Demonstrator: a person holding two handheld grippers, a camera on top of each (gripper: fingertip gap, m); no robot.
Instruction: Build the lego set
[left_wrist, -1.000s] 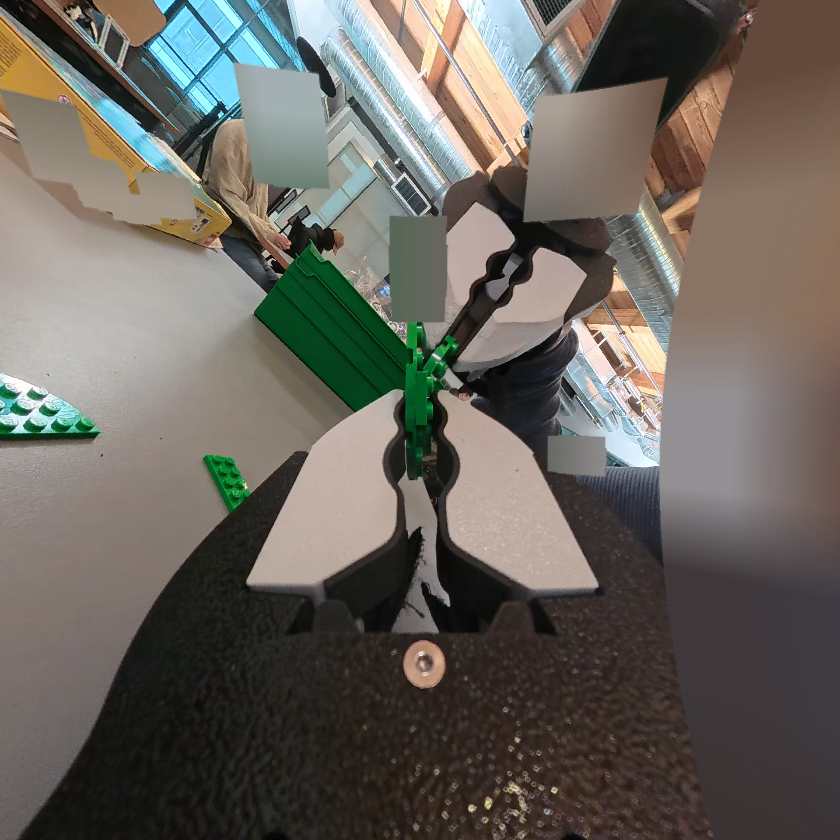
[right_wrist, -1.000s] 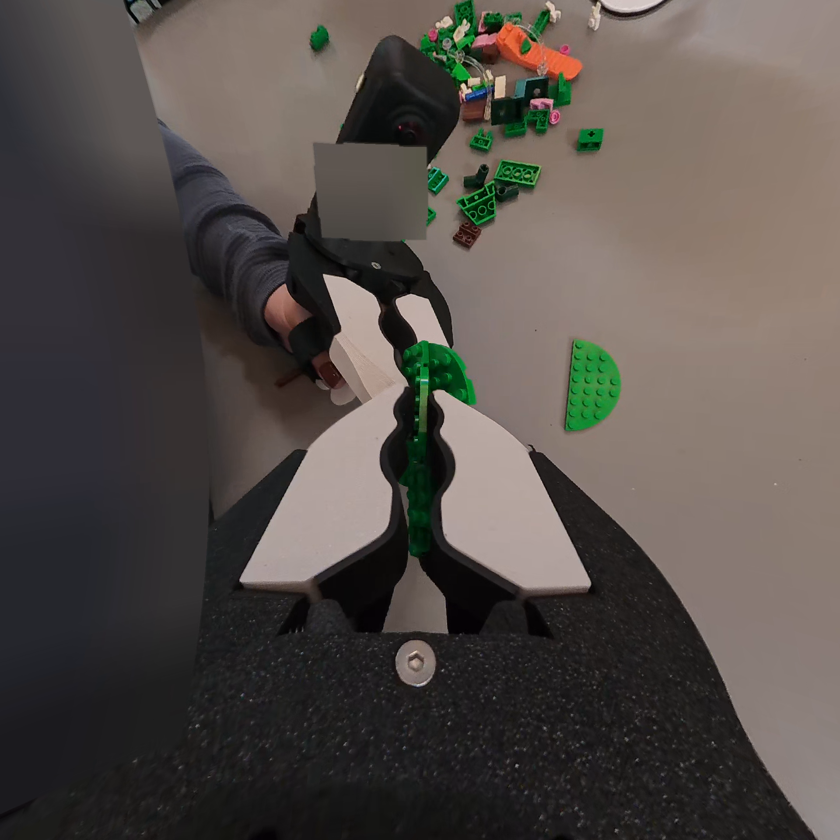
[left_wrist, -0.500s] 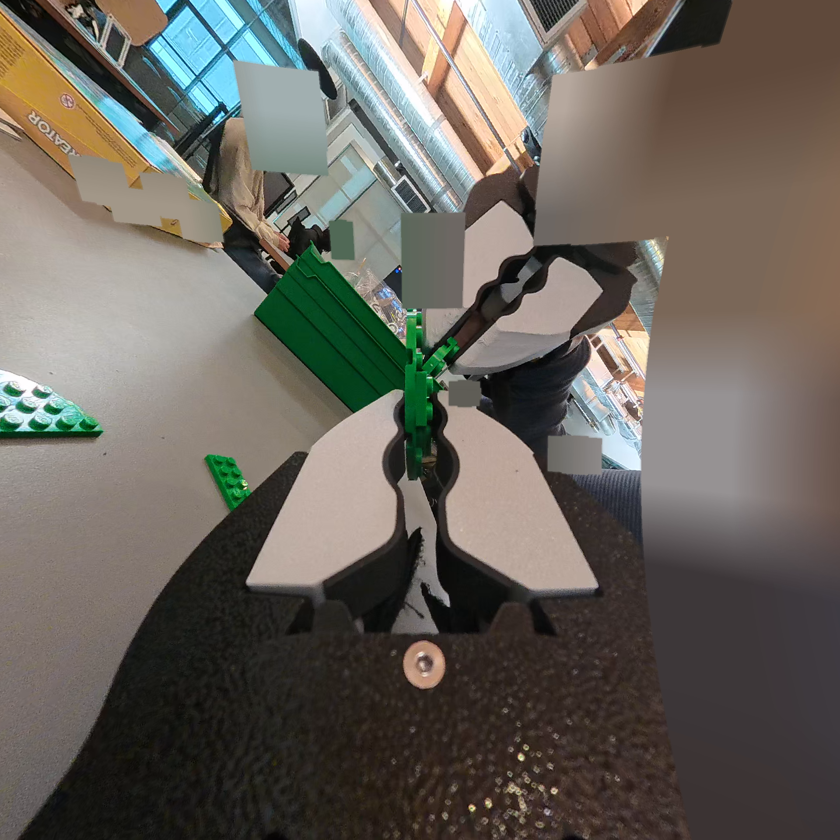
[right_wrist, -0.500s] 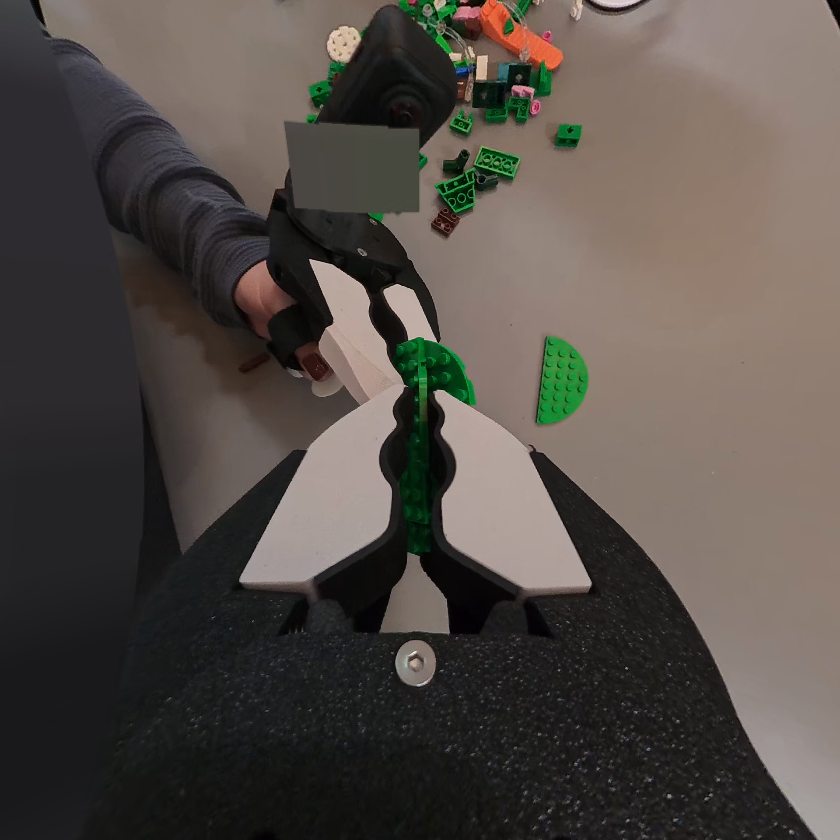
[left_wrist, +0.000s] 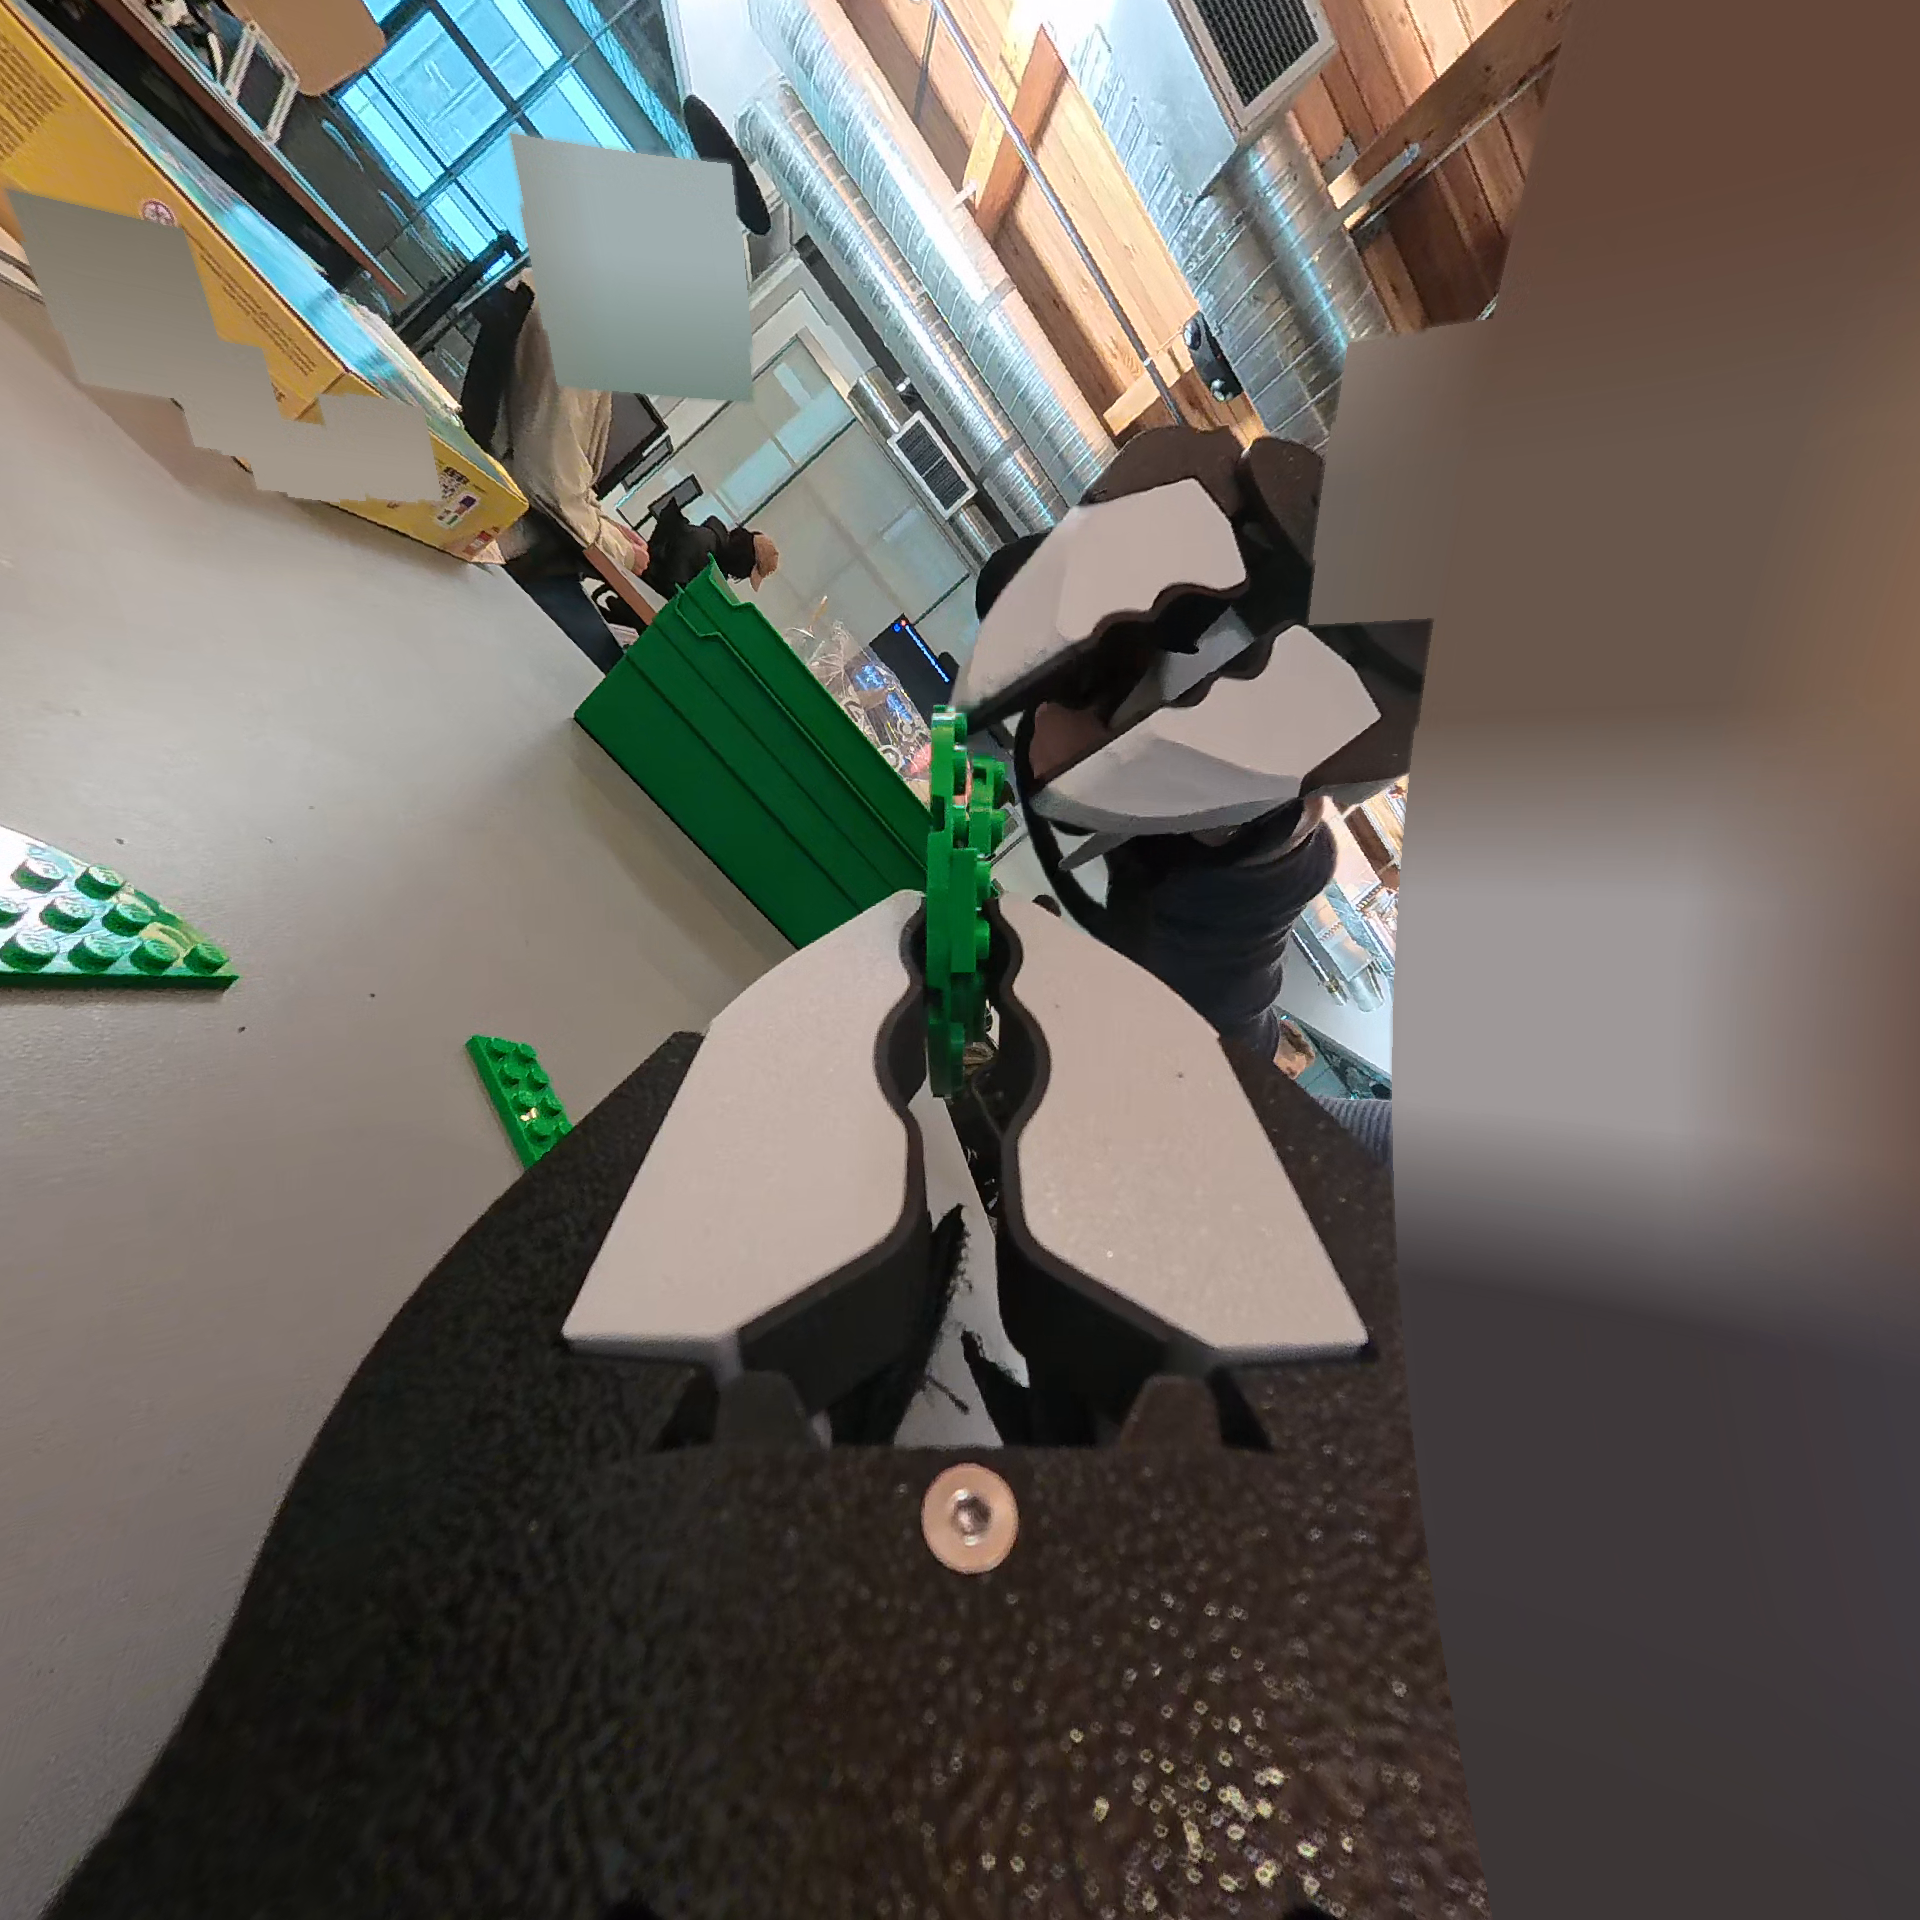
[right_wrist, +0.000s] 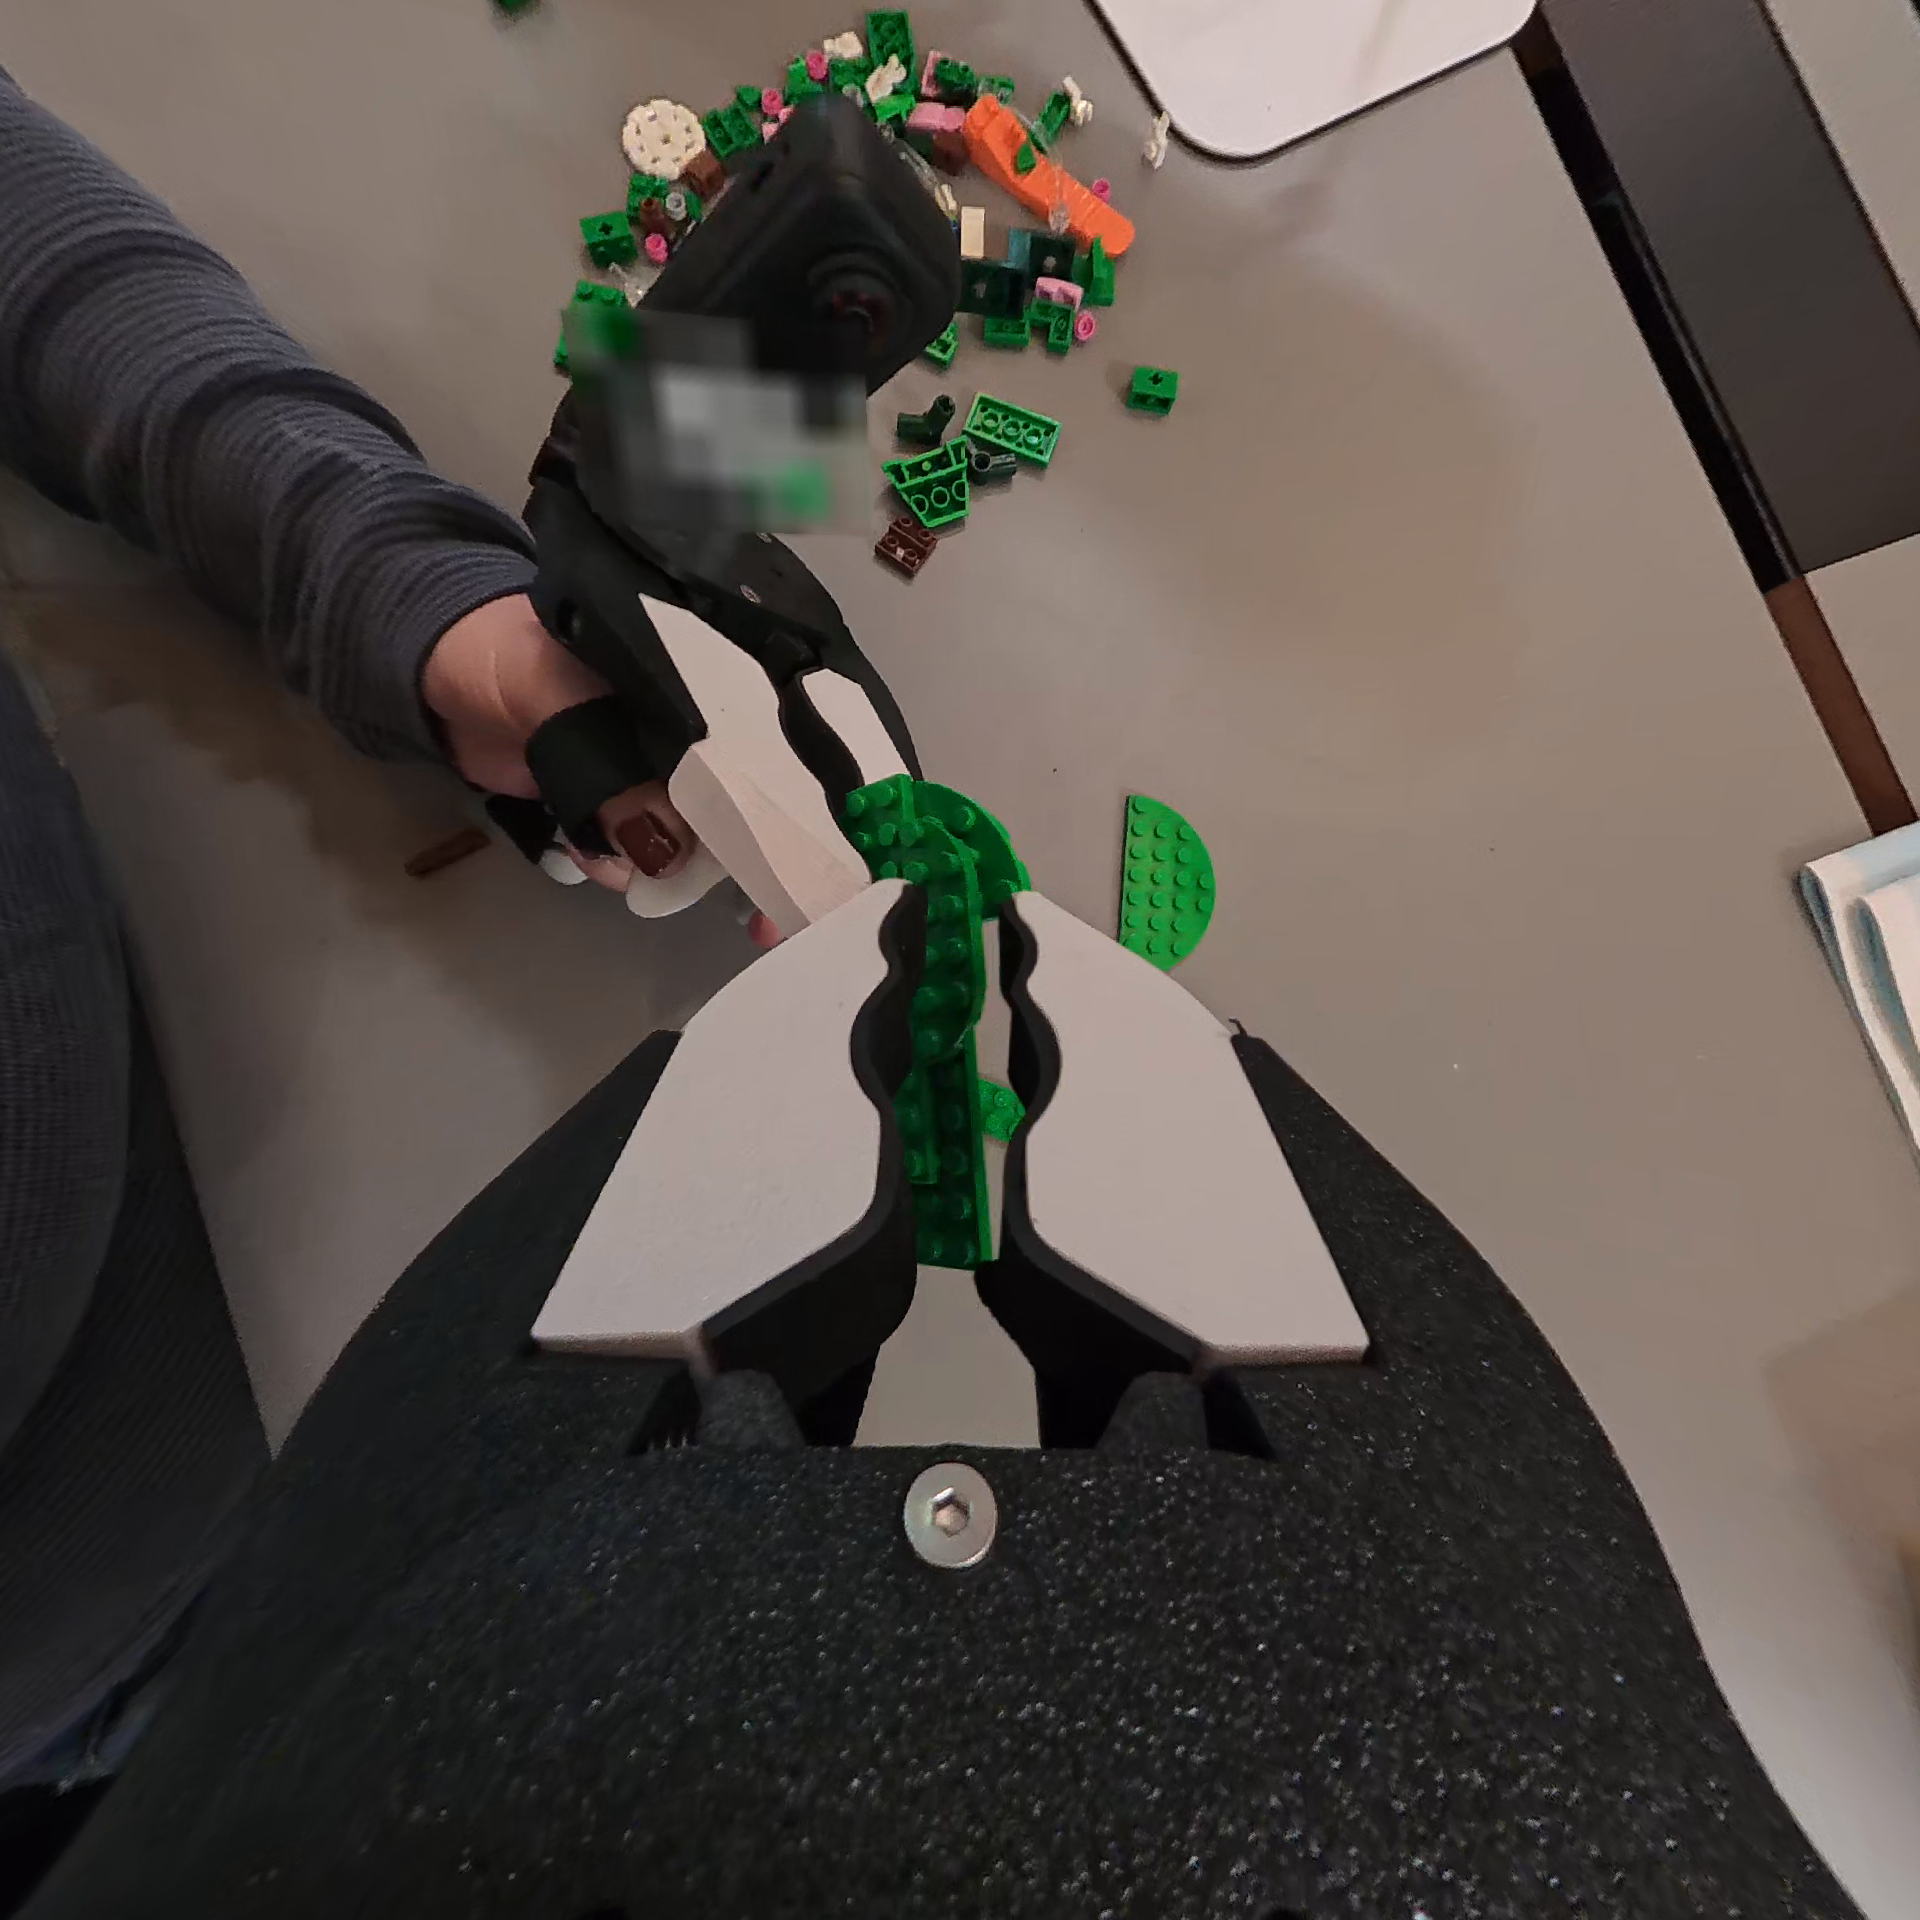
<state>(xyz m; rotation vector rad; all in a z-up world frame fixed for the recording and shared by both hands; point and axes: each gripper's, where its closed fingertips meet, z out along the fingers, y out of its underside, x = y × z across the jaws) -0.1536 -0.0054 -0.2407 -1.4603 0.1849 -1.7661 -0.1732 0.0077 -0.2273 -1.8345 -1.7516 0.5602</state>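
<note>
My left gripper (left_wrist: 961, 914) is shut on a green plate assembly (left_wrist: 951, 831), held edge-on above the grey table. In the right wrist view the left gripper (right_wrist: 868, 821) pinches the assembly's half-round end. The assembly's long studded plate (right_wrist: 945, 1039) lies between the fingers of my right gripper (right_wrist: 956, 904), whose jaws stand slightly apart with a gap beside the plate. In the left wrist view the right gripper (left_wrist: 1013, 769) sits just beyond the assembly with its jaws parted.
A green half-round plate (right_wrist: 1164, 883) lies on the table, also in the left wrist view (left_wrist: 94, 925), with a small green plate (left_wrist: 520, 1096) near it. A pile of loose bricks (right_wrist: 935, 208) lies farther off. A green bin (left_wrist: 748, 769) and yellow box (left_wrist: 312, 343) stand behind. Less than 4 cm separates the two grippers' tips.
My right gripper's jaws have parted a little and the plate now sits loose and turned between them. The left gripper stays shut on the assembly. Both grippers have shifted slightly.
</note>
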